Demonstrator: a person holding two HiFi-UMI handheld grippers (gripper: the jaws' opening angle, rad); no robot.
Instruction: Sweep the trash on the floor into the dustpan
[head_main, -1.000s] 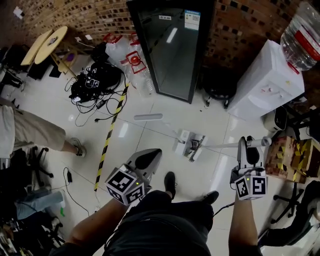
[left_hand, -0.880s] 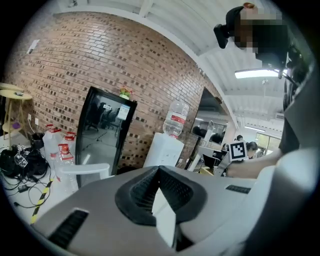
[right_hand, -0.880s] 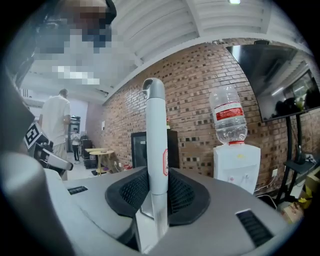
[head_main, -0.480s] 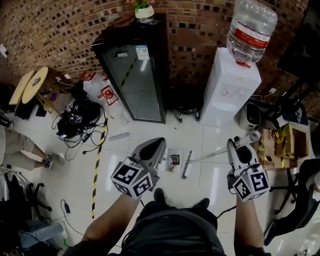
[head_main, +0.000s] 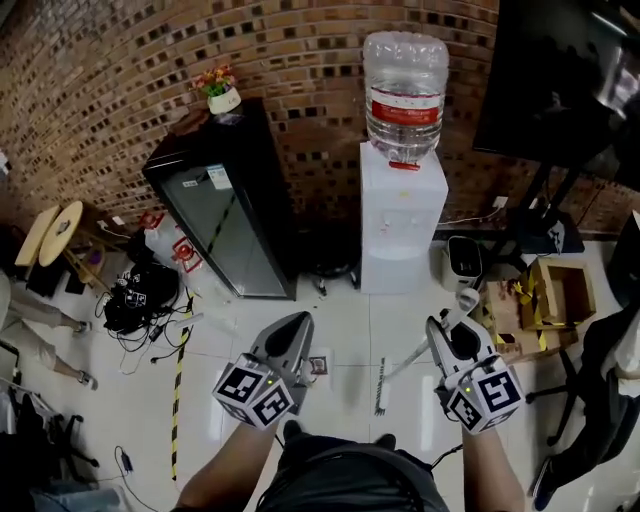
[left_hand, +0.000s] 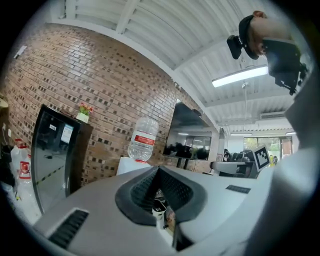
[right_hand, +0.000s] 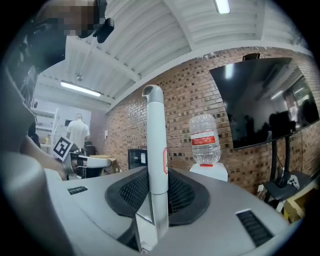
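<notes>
My right gripper (head_main: 441, 329) is shut on the white broom handle (head_main: 425, 350). The handle slants down and left to the broom head (head_main: 380, 385) on the tiled floor. In the right gripper view, the broom handle (right_hand: 154, 135) stands upright between the jaws of my right gripper (right_hand: 157, 176). The white dustpan (head_main: 319, 365) lies on the floor left of the broom head, partly hidden by my left gripper (head_main: 296, 323). In its own view my left gripper (left_hand: 159, 170) is shut and holds nothing, leaving only a thin slit. Any trash is too small to make out.
Against the brick wall stand a water dispenser (head_main: 403, 215) and a black glass-door cabinet (head_main: 225, 215). A cardboard box (head_main: 545, 300) sits at the right and a cable heap (head_main: 135, 295) at the left. Yellow-black tape (head_main: 178, 390) runs along the floor. Another person's legs (head_main: 40, 320) show at the far left.
The head view has tilted up toward the wall, so the dustpan and broom head now lie lower, near my feet. Both grippers keep their hold and pose.
</notes>
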